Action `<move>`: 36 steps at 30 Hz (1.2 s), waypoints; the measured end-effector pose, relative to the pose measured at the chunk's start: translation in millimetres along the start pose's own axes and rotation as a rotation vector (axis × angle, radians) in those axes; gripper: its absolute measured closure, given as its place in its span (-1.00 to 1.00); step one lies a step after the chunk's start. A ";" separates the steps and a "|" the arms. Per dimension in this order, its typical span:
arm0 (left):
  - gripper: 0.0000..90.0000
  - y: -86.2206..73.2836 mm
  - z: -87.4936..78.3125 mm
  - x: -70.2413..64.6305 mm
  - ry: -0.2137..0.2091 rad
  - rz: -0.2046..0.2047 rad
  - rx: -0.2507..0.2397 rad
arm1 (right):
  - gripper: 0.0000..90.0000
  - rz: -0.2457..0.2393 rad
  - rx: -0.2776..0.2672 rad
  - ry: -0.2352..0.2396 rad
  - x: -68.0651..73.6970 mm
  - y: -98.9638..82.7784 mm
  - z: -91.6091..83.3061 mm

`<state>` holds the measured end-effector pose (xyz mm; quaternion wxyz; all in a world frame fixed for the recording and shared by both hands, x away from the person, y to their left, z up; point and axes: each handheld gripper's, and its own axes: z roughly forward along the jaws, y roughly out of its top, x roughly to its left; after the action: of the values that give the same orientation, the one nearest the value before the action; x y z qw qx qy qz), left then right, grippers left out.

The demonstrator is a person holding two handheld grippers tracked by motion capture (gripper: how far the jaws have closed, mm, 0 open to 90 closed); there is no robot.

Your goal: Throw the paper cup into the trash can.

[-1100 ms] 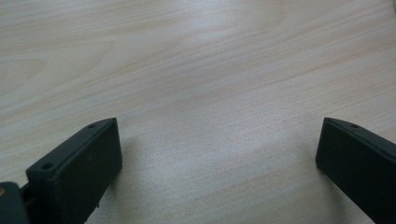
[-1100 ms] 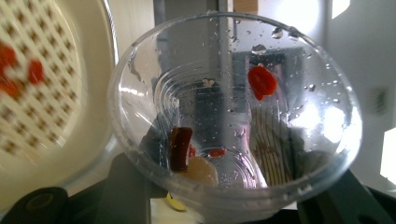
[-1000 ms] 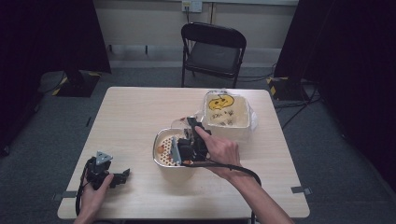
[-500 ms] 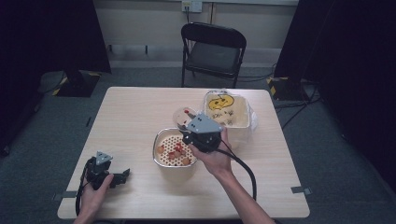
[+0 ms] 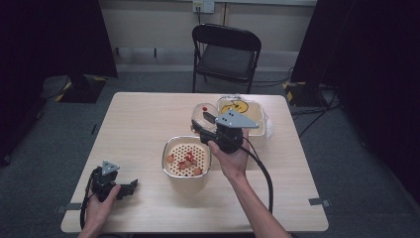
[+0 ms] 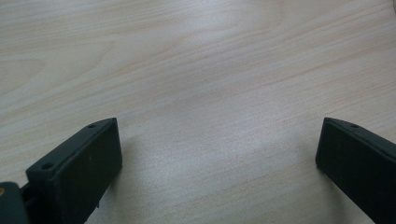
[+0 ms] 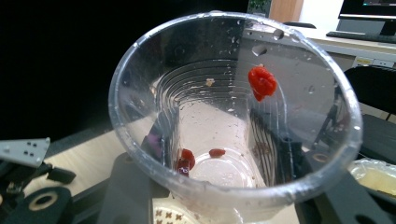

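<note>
My right gripper [image 5: 207,123] is shut on a clear plastic cup [image 5: 202,112] and holds it in the air just behind a white perforated strainer bowl [image 5: 167,153]. Looking into the cup [image 7: 233,116] through the right gripper view, a red piece [image 7: 262,81] clings to the wet wall. A few small red bits [image 7: 187,158] lie at the bottom. Several red and orange pieces [image 5: 188,159] sit in the strainer. My left gripper [image 5: 126,188] rests on the table's front left, and in the left gripper view [image 6: 219,154] its jaws are open over bare wood.
A tub with a yellow smiley face [image 5: 242,111] stands at the back right of the table [image 5: 138,124], close behind the right hand. A black folding chair [image 5: 225,49] stands beyond the far edge. The right gripper's cable [image 5: 265,173] trails toward the front.
The right gripper has lifted the cup from its tipped pose over the strainer, carrying it up and toward the far side. The left gripper has stayed put.
</note>
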<state>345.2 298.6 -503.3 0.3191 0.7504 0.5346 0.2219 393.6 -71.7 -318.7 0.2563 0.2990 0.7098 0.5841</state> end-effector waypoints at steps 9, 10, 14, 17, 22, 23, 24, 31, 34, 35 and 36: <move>-1.00 0.0 0.0 0.0 0.000 0.000 0.000 | 0.20 0.085 -0.023 -0.068 -38.6 16.4 -1.8; -1.00 0.0 0.0 -0.1 0.000 -0.001 0.000 | 0.20 0.085 -0.023 -0.068 -38.6 16.4 -1.8; -1.00 0.0 0.0 0.0 0.000 0.000 0.000 | 0.20 0.108 -0.025 -0.108 -56.8 22.4 -1.8; -1.00 0.0 0.0 0.0 0.000 0.000 0.000 | 0.20 0.115 -0.028 -0.129 -63.9 23.6 -1.9; -1.00 0.0 0.0 0.0 0.000 0.000 0.000 | 0.19 0.138 -0.005 -0.180 -82.4 22.1 -0.9; -1.00 0.0 0.0 0.0 0.000 0.000 0.000 | 0.19 0.140 0.001 -0.184 -86.5 21.5 -0.7; -1.00 0.0 0.0 0.0 0.000 0.000 0.000 | 0.19 0.135 0.009 -0.198 -90.2 20.9 -0.2; -1.00 0.0 0.0 0.0 0.000 0.000 0.000 | 0.17 0.148 0.074 -0.254 -113.4 15.0 5.5; -1.00 0.0 0.0 0.0 0.001 0.000 0.001 | 0.12 0.150 0.100 -0.272 -119.2 11.9 6.9; -1.00 0.0 0.0 0.0 0.001 0.000 0.001 | 0.09 0.157 0.104 -0.274 -121.2 11.5 7.0; -1.00 0.0 0.0 0.0 0.000 0.000 0.000 | 0.05 0.171 0.112 -0.271 -125.0 11.2 7.6</move>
<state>345.2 298.6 -503.3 0.3192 0.7505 0.5346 0.2217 486.7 -155.5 -307.3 0.2822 0.4481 0.6720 0.5176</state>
